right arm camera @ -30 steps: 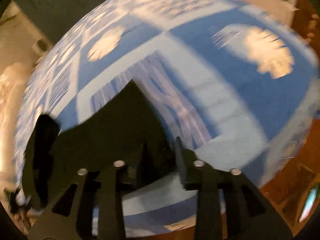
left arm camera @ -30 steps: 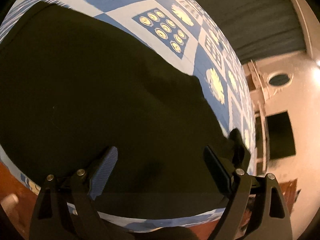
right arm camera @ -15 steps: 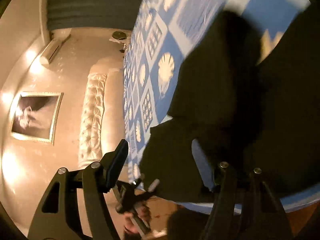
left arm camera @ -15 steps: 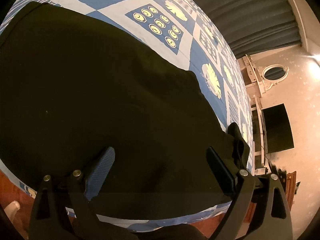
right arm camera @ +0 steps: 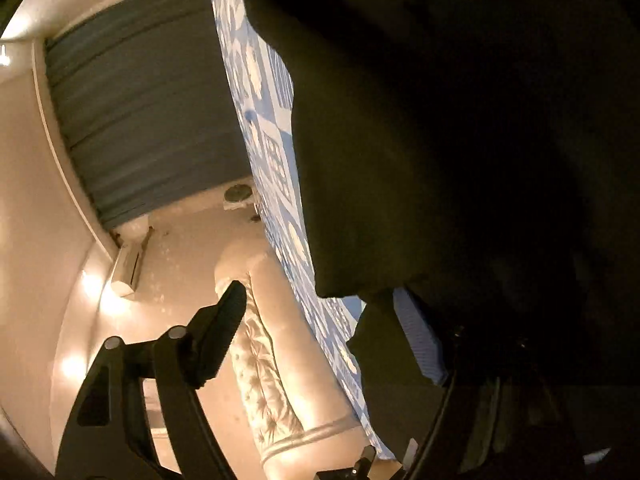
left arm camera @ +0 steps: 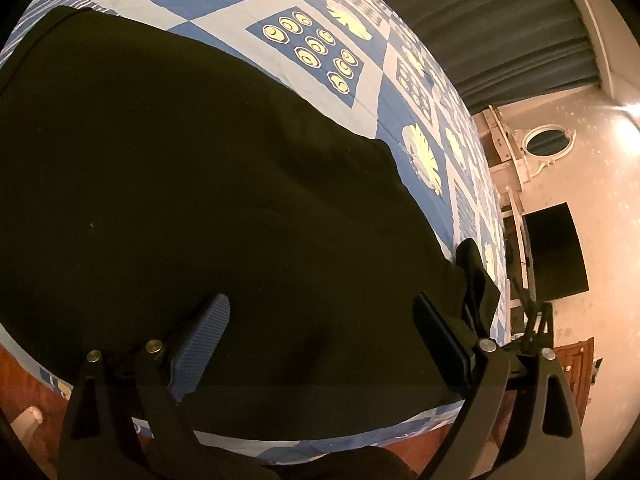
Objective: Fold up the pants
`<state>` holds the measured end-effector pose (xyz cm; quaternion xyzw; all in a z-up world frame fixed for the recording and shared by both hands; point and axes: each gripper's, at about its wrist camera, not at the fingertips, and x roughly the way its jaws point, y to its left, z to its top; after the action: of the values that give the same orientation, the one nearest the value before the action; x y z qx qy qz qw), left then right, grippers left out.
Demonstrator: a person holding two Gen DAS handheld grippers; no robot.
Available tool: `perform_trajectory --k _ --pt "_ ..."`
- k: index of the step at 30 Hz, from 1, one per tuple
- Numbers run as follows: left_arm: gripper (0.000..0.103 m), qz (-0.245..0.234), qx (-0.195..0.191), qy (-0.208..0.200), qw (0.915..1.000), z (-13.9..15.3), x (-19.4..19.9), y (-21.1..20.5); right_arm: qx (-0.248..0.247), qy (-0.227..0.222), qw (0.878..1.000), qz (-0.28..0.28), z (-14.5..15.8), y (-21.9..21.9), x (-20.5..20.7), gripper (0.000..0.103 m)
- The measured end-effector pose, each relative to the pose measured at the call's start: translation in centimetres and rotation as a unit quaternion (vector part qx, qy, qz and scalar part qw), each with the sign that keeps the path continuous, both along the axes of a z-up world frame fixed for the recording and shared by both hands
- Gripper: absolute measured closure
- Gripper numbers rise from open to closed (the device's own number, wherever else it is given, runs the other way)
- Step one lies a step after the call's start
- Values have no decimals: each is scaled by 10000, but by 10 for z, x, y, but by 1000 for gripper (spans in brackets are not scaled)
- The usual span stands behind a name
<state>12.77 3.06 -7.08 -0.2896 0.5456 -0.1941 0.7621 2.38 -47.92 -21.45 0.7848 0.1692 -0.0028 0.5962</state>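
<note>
In the left wrist view, the black pants (left arm camera: 208,184) lie spread flat on a bed with a blue and white patterned bedspread (left arm camera: 372,92), and they cover most of its near part, up to the near edge. The left gripper (left arm camera: 320,344) hovers just above the cloth with its jaws wide apart and nothing between them. The fabric looks soft, light and limp, with only small wrinkles, so it will probably sag when it is lifted; a good place to take hold seems to be an edge or a corner, such as the corner on the right (left arm camera: 476,280), not the flat middle. Far behind the bed hangs a grey curtain (left arm camera: 500,28), and on the right there is a pale wall with an oval mirror (left arm camera: 547,142) and a dark screen (left arm camera: 556,252). In the right wrist view, which is strongly rolled, the pants (right arm camera: 460,160) fill the right side, and a corner of the cloth hangs down close to the blue pad (right arm camera: 420,340). The right gripper (right arm camera: 320,320) has just been opening its jaws; they stand wide and the pads do not press on the cloth. On the left a tufted cream headboard (right arm camera: 272,364), the curtain (right arm camera: 140,108) and a wall air conditioner (right arm camera: 130,268) are visible.
</note>
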Motion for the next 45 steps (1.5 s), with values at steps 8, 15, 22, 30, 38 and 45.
perform_trajectory --k 8,15,22,30,38,45 --pt "11 -32 51 -22 10000 0 -1 -2 -71 438 9984 -363 -6 1 18 28" --pt "11 -44 36 -25 10000 0 -1 -1 -511 285 9982 97 0 -8 24 93" --pt "11 -70 48 -37 10000 0 -1 -2 -1579 152 9830 923 55 -53 -1 95" --pt "11 -76 77 -41 9999 0 -1 -2 -3794 875 8880 2447 136 -142 -64 95" --pt "11 -100 132 -58 9998 1 -1 -3 -5502 2712 7391 2784 115 -226 -133 95" --pt "11 -102 138 -61 9998 1 -1 -3 -5738 2986 7010 3003 81 -236 -130 93"
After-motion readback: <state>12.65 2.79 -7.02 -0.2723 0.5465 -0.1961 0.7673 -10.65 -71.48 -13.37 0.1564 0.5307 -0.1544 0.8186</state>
